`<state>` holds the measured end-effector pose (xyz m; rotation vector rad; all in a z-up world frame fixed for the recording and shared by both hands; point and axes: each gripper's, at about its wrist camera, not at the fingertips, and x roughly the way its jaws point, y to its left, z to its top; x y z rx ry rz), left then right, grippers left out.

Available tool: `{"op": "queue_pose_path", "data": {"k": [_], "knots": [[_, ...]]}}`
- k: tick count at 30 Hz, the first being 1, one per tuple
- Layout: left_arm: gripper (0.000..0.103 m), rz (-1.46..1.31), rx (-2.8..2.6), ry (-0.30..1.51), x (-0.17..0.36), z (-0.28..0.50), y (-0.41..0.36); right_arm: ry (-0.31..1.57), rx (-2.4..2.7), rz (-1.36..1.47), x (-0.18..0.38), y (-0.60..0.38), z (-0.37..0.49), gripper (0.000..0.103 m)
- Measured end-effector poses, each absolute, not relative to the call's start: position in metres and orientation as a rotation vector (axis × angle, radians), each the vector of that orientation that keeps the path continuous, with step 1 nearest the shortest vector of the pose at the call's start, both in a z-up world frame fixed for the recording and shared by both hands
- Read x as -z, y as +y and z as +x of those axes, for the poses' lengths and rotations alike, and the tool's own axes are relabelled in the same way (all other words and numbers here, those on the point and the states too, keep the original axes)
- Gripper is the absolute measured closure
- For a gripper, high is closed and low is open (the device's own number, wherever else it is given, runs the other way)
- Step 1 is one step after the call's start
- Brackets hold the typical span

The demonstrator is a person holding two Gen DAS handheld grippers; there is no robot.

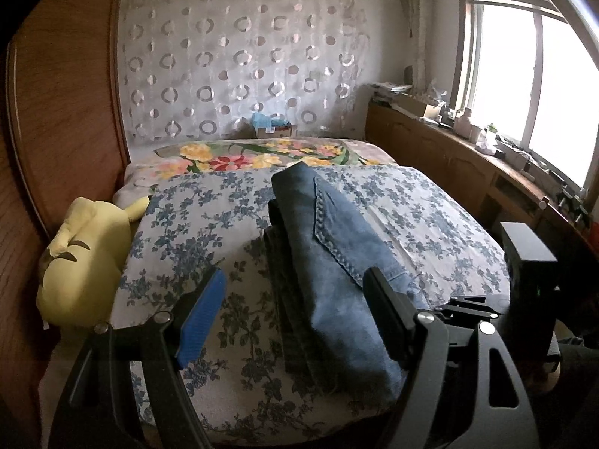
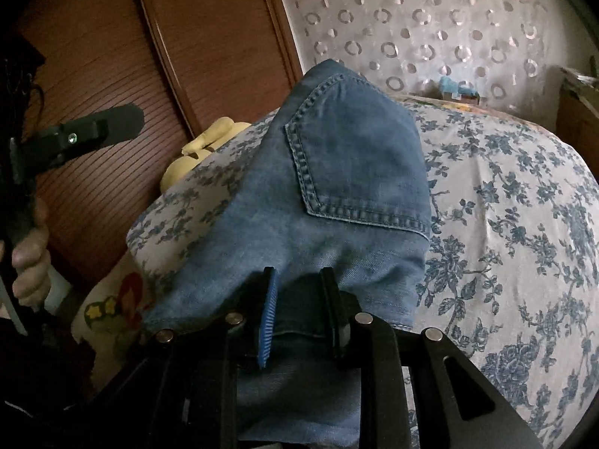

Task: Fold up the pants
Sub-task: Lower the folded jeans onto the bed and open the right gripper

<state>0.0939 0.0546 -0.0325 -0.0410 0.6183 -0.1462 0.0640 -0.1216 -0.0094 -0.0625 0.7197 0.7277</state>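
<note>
Here, the folded blue denim pants lie on the blue-flowered white bedspread, running toward 12 o'clock. The left gripper gapes wide, empty. The right gripper is nearly closed, pinching the pants' near edge at 6 o'clock.

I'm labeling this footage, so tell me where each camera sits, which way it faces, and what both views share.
Left wrist: on the left gripper, open, facing along the bed over the folded jeans toward the curtain.
Right wrist: on the right gripper, pinching the jeans' near edge; the person's left hand shows.
Shared: jeans, yellow plush, curtain.
</note>
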Motion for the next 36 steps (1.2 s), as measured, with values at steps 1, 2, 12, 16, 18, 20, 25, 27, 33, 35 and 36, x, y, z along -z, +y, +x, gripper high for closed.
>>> {"op": "queue_pose_path", "data": {"k": [1, 2, 12, 16, 18, 20, 25, 27, 33, 35, 36], "knots": [[0.027, -0.043, 0.147, 0.622, 0.034, 0.094, 0.054, 0.718, -0.727, -0.065, 0.012, -0.123, 0.069, 0.079], [0.027, -0.043, 0.147, 0.625, 0.035, 0.094, 0.053, 0.717, -0.727, -0.071, 0.012, -0.123, 0.068, 0.079], [0.027, -0.033, 0.171, 0.654, 0.048, 0.098, 0.045, 0.703, -0.712, -0.101, -0.005, -0.143, 0.064, 0.059], [0.027, -0.028, 0.184, 0.668, 0.054, 0.101, 0.037, 0.687, -0.684, -0.100, -0.010, -0.160, 0.068, 0.052], [0.027, -0.023, 0.191, 0.679, 0.059, 0.103, 0.033, 0.677, -0.665, -0.096, -0.012, -0.167, 0.072, 0.051], [0.027, -0.011, 0.193, 0.698, 0.067, 0.106, 0.028, 0.669, -0.650, -0.095, -0.014, -0.172, 0.078, 0.050], [0.027, -0.008, 0.174, 0.746, 0.089, 0.112, 0.031, 0.647, -0.631, -0.087, -0.021, -0.176, 0.108, 0.048], [0.027, -0.018, 0.168, 0.763, 0.098, 0.114, 0.036, 0.649, -0.633, -0.087, -0.022, -0.172, 0.122, 0.048], [0.027, -0.027, 0.159, 0.792, 0.114, 0.117, 0.042, 0.647, -0.644, -0.081, -0.019, -0.154, 0.164, 0.047], [0.027, -0.025, 0.159, 0.794, 0.117, 0.116, 0.042, 0.655, -0.637, -0.085, -0.015, -0.146, 0.176, 0.047], [0.026, -0.025, 0.158, 0.795, 0.117, 0.116, 0.042, 0.668, -0.634, -0.083, -0.012, -0.143, 0.183, 0.047]]}}
